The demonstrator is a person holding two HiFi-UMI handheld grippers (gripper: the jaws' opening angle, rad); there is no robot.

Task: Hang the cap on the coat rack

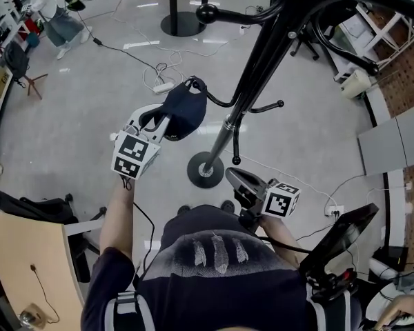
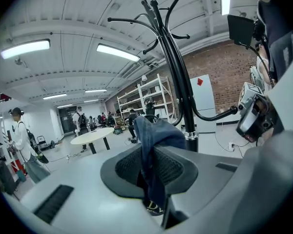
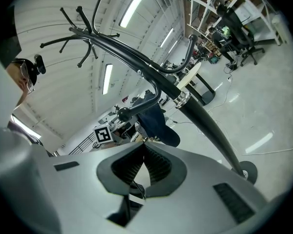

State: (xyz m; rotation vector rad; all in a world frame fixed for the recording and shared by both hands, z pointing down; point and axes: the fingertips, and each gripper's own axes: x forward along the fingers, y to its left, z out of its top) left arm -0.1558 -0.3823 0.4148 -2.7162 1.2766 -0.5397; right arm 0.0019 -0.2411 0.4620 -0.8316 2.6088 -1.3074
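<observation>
Only up close: cap (image 2: 158, 135) between jaws of left hand-held gripper (image 2: 155, 165).

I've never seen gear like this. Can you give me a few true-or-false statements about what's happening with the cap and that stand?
1. The left gripper holds a dark blue cap between its jaws. True.
2. The right gripper grips the cap too. False: its jaws are together with nothing in them, away from the cap.
3. The coat rack is white. False: it is black.
4. A round table stands farther back in the room. True.
</observation>
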